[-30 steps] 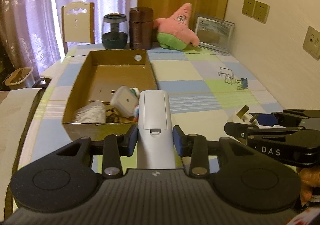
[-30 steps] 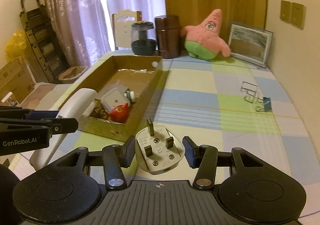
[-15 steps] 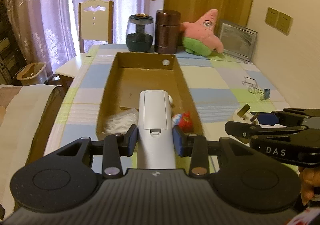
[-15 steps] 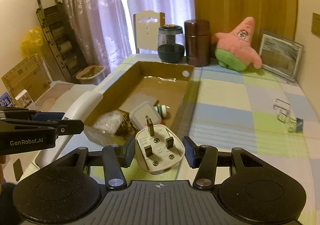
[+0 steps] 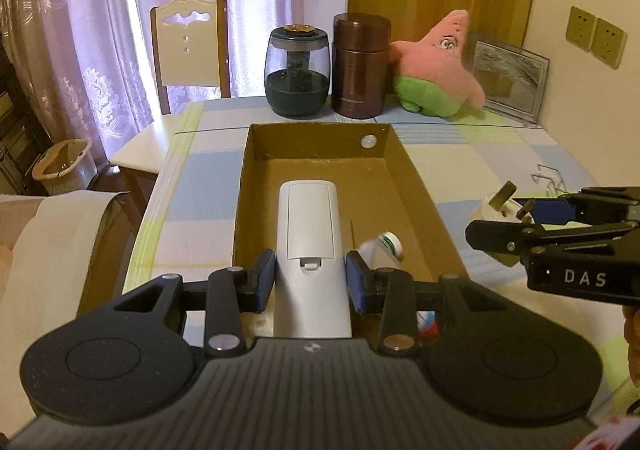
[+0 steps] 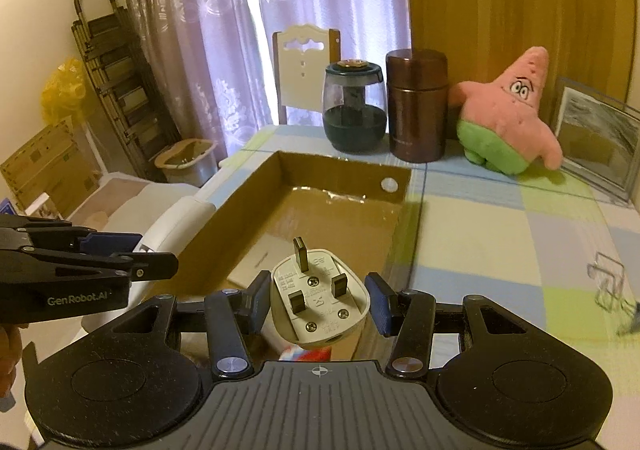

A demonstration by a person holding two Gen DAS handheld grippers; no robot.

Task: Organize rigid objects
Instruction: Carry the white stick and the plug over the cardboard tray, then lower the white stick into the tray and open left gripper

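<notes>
Cardboard box point(image 5: 436, 230) now sits right under both carried-in loads, left gripper point(image 5: 310, 282) pinching the white remote point(image 5: 308, 226), right gripper point(image 6: 318, 300) clamping the plug point(image 6: 318, 298), so drop-off probably comes next.

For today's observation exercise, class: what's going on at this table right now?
A person is tidying loose items into a cardboard box, a claw in each hand. The left claw grips a white remote control above the box. The right claw grips a white three-pin plug near the box's right wall. A small white bottle with a green cap already lies inside. Neither held item has been released yet.
</notes>
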